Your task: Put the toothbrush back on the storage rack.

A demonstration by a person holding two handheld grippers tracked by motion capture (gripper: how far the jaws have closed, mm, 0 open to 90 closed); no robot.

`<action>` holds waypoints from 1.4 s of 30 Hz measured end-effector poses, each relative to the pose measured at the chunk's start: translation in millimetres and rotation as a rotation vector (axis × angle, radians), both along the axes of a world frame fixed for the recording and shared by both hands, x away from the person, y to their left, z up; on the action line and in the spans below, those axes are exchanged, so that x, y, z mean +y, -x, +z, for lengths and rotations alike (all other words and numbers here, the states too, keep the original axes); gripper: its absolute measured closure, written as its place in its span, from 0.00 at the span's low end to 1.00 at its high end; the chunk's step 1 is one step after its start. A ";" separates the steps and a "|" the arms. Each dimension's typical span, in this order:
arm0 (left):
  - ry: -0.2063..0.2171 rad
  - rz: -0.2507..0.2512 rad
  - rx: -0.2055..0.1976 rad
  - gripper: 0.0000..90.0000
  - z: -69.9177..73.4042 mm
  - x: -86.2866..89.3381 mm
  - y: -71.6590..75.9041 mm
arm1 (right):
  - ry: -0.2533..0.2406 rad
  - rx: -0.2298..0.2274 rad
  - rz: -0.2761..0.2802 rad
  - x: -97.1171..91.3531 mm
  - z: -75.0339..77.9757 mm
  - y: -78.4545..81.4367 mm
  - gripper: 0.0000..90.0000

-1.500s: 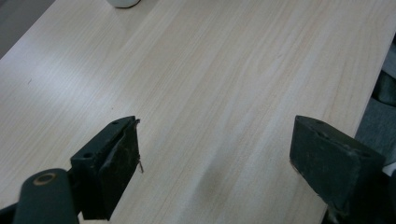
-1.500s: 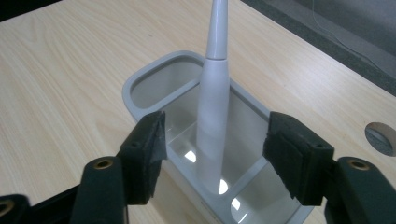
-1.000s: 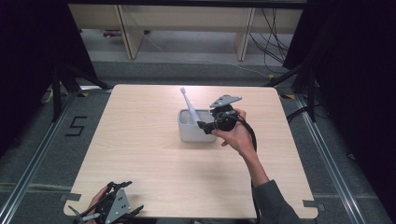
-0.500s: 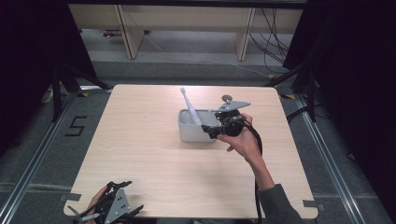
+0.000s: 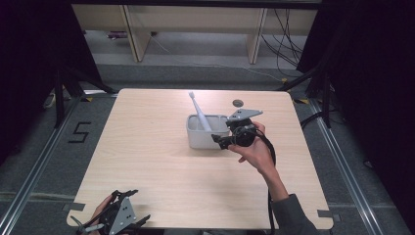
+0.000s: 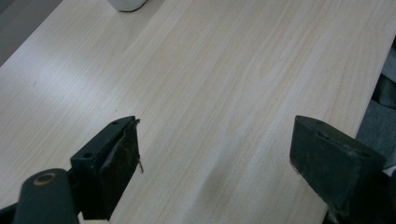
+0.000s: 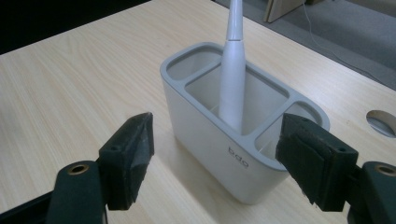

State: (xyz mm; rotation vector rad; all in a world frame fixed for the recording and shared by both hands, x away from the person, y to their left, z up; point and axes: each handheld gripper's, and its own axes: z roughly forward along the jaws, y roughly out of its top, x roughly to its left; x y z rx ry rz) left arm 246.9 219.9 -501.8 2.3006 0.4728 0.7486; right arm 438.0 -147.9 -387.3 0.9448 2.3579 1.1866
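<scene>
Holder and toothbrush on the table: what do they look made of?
Holder: likely moulded plastic, matte pale grey; smooth rounded corners, thin even dividing walls, printed lettering on its side. Toothbrush: looks like smooth white plastic with a soft sheen along its body. Table: light wood-grain surface, probably laminate; can't tell for sure.

Lab: floor rails (image 5: 29, 183), taped table (image 5: 147, 161)
</scene>
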 end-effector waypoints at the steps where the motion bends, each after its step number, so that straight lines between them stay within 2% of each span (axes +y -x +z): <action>1: -0.010 0.001 -0.005 0.17 0.5 0.4 -0.4 | 0.005 0.001 0.004 -0.8 -0.5 0.3 0.31; 2: -0.011 0.003 -0.011 0.17 0.4 0.4 -0.5 | 0.005 -0.005 0.003 -1.2 -1.9 0.6 0.30; 3: -0.007 0.007 -0.017 0.17 0.3 0.3 -0.6 | 0.005 0.011 -0.004 -1.5 -2.1 2.3 0.30; 4: -0.008 0.003 -0.011 0.17 0.9 0.6 -0.6 | 0.015 -0.007 0.007 -2.8 -3.2 1.2 0.30; 5: -0.009 -0.006 -0.015 0.17 1.2 0.7 -1.0 | 0.005 0.010 -0.003 -2.2 -4.6 3.0 0.30; 6: -0.019 -0.004 -0.016 0.17 1.6 0.7 -0.9 | 0.013 -0.008 0.005 -2.9 -5.8 2.5 0.29; 7: -0.020 -0.001 -0.022 0.17 1.2 0.3 -0.7 | 0.001 0.021 -0.007 -1.7 -6.5 5.6 0.29; 8: -0.025 -0.005 -0.015 0.17 1.7 0.5 -0.8 | 0.019 -0.005 0.016 -3.4 -7.0 3.9 0.29; 9: -0.006 -0.010 -0.007 0.17 0.7 0.1 -0.4 | 0.009 0.017 0.003 -2.5 -7.7 6.3 0.28; 10: -0.011 -0.009 -0.008 0.17 0.7 0.1 -0.5 | 0.010 0.008 0.007 -2.7 -8.2 6.5 0.28; 11: -0.009 -0.009 -0.008 0.17 0.6 0.2 -0.5 | 0.010 0.020 0.008 -3.2 -7.9 8.6 0.28; 17: -0.017 0.004 -0.027 0.17 0.3 0.1 -0.9 | 0.002 0.004 0.012 -4.6 -11.4 15.1 0.27; 18: -0.018 0.003 -0.027 0.17 0.3 0.1 -0.9 | 0.005 0.008 0.025 -5.1 -11.9 16.0 0.27; 19: -0.013 -0.009 -0.009 0.17 1.0 0.3 -0.7 | 0.005 0.000 0.030 -5.9 -12.8 16.6 0.27; 21: -0.008 -0.008 -0.008 0.17 0.8 0.0 -0.5 | 0.002 0.004 0.033 -6.4 -14.3 19.3 0.27; 22: -0.010 -0.008 -0.006 0.17 0.6 0.0 -0.6 | -0.009 0.024 0.018 -6.1 -14.6 22.0 0.27; 23: -0.008 -0.007 -0.006 0.17 -0.1 -0.3 -0.6 | -0.007 0.011 0.032 -6.9 -15.3 21.9 0.26; 24: -0.021 -0.007 -0.013 0.17 -0.2 -0.1 -0.3 | -0.006 0.017 0.035 -7.8 -15.3 23.1 0.26; 25: -0.039 -0.018 0.000 0.17 1.5 0.7 -0.2 | -0.005 0.015 0.031 -8.3 -15.7 24.2 0.26; 27: -0.004 -0.010 -0.007 0.17 0.1 -0.3 -0.3 | -0.009 0.004 0.029 -8.8 -17.8 25.9 0.26; 28: -0.002 -0.011 -0.009 0.17 0.0 -0.1 -0.5 | -0.013 0.014 0.036 -8.9 -18.7 26.8 0.26; 31: -0.009 -0.006 -0.008 0.17 -0.5 -0.2 -0.5 | -0.014 0.022 0.037 -9.4 -20.2 30.7 0.26; 34: -0.037 -0.019 -0.003 0.17 0.4 0.8 -0.6 | -0.015 0.026 0.041 -9.1 -22.2 33.4 0.26; 35: -0.009 -0.006 -0.003 0.17 -0.7 -0.2 -0.5 | -0.028 0.034 0.024 -8.2 -23.1 35.8 0.26; 36: -0.016 -0.002 -0.018 0.17 -0.8 -0.2 -0.7 | -0.020 0.021 0.051 -9.2 -23.9 34.8 0.25; 37: -0.012 -0.006 -0.003 0.17 -0.1 -0.4 -0.9 | -0.025 0.021 0.049 -8.6 -25.6 37.0 0.25; 39: -0.032 -0.016 -0.002 0.17 0.4 -0.1 -0.6 | -0.020 0.017 0.049 -8.7 -26.2 38.3 0.25; 40: -0.026 -0.011 -0.006 0.17 0.2 -0.2 -0.6 | -0.027 0.028 0.060 -8.1 -27.4 39.2 0.25; 41: 0.009 0.005 -0.010 0.17 -1.4 -1.3 -0.3 | -0.035 0.042 0.051 -7.2 -28.4 41.4 0.25; 42: -0.033 -0.005 -0.012 0.17 0.1 0.0 -0.9 | -0.030 0.024 0.064 -7.0 -29.5 41.4 0.24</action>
